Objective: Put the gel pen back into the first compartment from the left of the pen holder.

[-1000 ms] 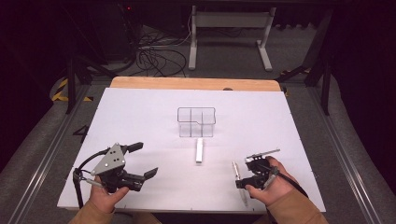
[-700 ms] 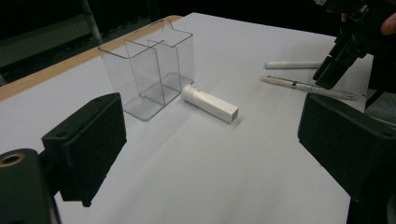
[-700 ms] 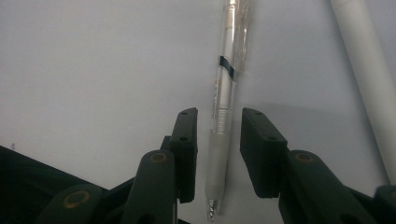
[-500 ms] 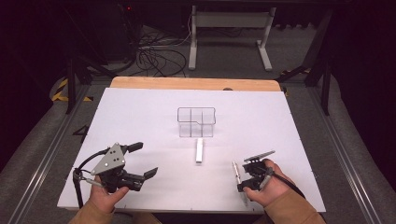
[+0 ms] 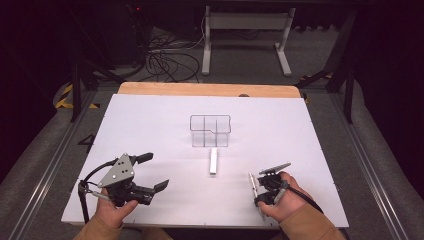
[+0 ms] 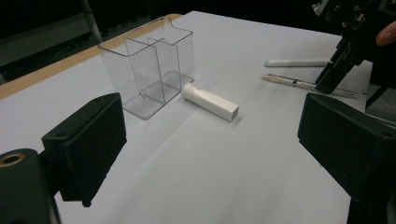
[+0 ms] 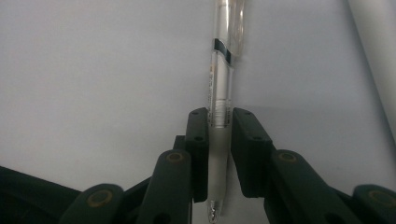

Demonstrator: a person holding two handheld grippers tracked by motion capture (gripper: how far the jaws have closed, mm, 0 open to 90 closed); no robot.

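Clear plastic pen [image 7: 219, 102] is lying on the white table [image 5: 150, 125], and the right gripper [image 7: 219, 154], jaws just closing, is pinching its frosted grip section. Light, stiff, rather slippery, I judge. Left gripper [image 6: 210, 154] is waiting wide open.

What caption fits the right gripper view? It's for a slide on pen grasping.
Right gripper, jaws just closed on a clear pen lying on the white table.
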